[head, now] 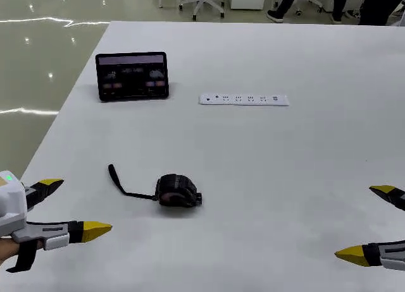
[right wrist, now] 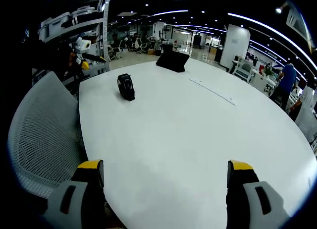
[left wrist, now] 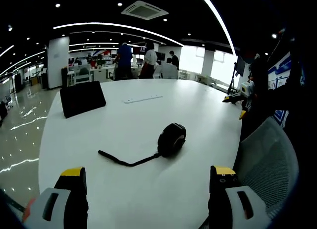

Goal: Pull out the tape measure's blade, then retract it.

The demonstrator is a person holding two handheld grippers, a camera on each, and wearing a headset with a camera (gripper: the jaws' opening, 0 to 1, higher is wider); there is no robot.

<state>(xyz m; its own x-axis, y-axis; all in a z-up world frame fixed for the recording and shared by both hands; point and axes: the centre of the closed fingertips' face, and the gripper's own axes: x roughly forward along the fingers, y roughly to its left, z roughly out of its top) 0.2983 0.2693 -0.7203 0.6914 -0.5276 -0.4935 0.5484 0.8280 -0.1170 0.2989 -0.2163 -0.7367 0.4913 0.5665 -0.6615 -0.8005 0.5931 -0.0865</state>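
Tape measure (head: 179,191) between 2 grippers.
Strap (head: 116,179) trails toward 10 o'clock; left gripper (head: 81,205) at 8 o'clock, right gripper (head: 361,222) at 4, both spread wide.

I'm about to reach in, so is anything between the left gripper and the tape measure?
Nothing visible. Only bare table lies between the left gripper and the tape measure, whose strap trails toward that gripper. The tablet and power strip sit well beyond it.
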